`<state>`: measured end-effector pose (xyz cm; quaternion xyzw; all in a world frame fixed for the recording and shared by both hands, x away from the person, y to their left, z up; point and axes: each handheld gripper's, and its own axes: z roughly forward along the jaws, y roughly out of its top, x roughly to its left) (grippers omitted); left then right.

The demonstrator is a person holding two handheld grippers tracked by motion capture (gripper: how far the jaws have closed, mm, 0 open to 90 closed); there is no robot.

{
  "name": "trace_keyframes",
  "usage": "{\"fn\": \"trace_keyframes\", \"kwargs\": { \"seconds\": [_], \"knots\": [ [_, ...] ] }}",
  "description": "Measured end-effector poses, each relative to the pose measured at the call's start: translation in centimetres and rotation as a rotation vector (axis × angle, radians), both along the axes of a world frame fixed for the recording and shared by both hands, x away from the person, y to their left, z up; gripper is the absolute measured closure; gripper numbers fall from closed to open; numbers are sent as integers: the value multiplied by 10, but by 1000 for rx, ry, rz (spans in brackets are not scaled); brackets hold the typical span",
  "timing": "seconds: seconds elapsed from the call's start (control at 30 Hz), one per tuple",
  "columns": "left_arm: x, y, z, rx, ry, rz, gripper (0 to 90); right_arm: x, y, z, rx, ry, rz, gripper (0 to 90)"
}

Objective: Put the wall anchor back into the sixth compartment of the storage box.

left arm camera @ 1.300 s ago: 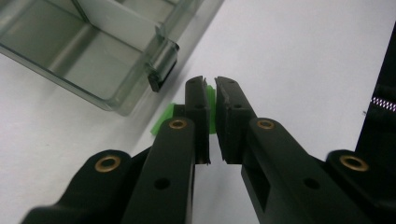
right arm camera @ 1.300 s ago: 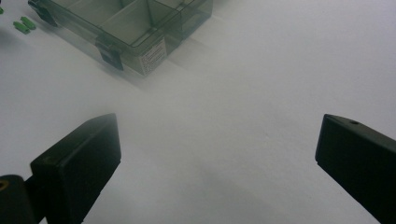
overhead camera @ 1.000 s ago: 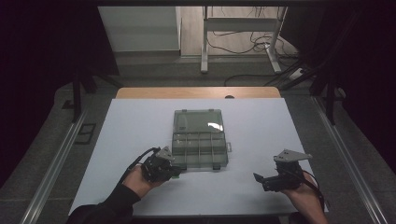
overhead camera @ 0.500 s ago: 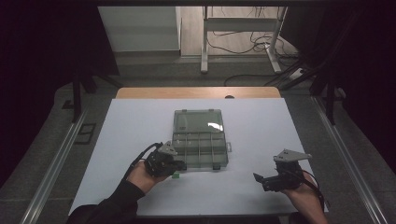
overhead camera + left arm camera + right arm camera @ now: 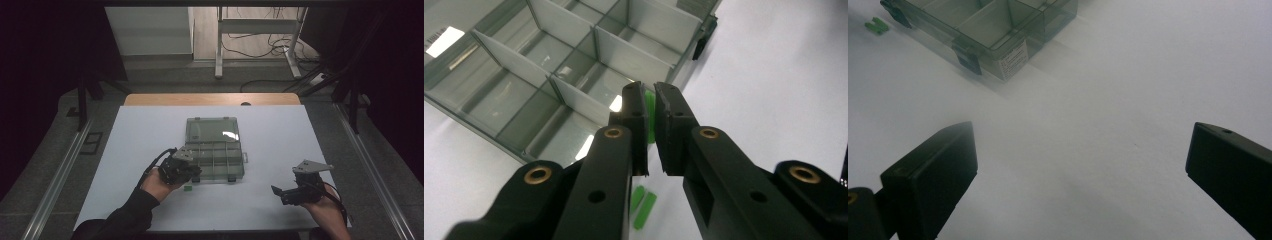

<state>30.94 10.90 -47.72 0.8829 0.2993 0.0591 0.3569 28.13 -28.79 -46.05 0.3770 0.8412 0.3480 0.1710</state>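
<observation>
My left gripper (image 5: 650, 107) clamps a small green piece (image 5: 649, 114) above the near corner compartment of the clear organizer box (image 5: 215, 156); two more green pieces (image 5: 642, 206) lie on the white table (image 5: 150, 135) below. My right gripper (image 5: 1080, 165) hovers, jaws wide apart, over bare tabletop. The box's side label (image 5: 1013, 60) is too blurred to read.

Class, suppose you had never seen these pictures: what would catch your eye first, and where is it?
The open compartment box at the middle of the white table stands out. At its near left corner the left gripper pinches a small green piece, with two more green pieces lying on the table below. The right gripper waits open at the near right.
</observation>
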Motion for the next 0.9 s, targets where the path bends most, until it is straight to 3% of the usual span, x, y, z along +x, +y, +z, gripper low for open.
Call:
{"fn": "trace_keyframes", "kwargs": {
  "seconds": [0.4,0.9],
  "knots": [
    [11,-6,-1,-13,-30,19,843,0,0,0,-6,1,6,0],
    [22,-14,-4,-25,-38,24,838,0,0,-1,-10,7,8,0]
  ]
}}
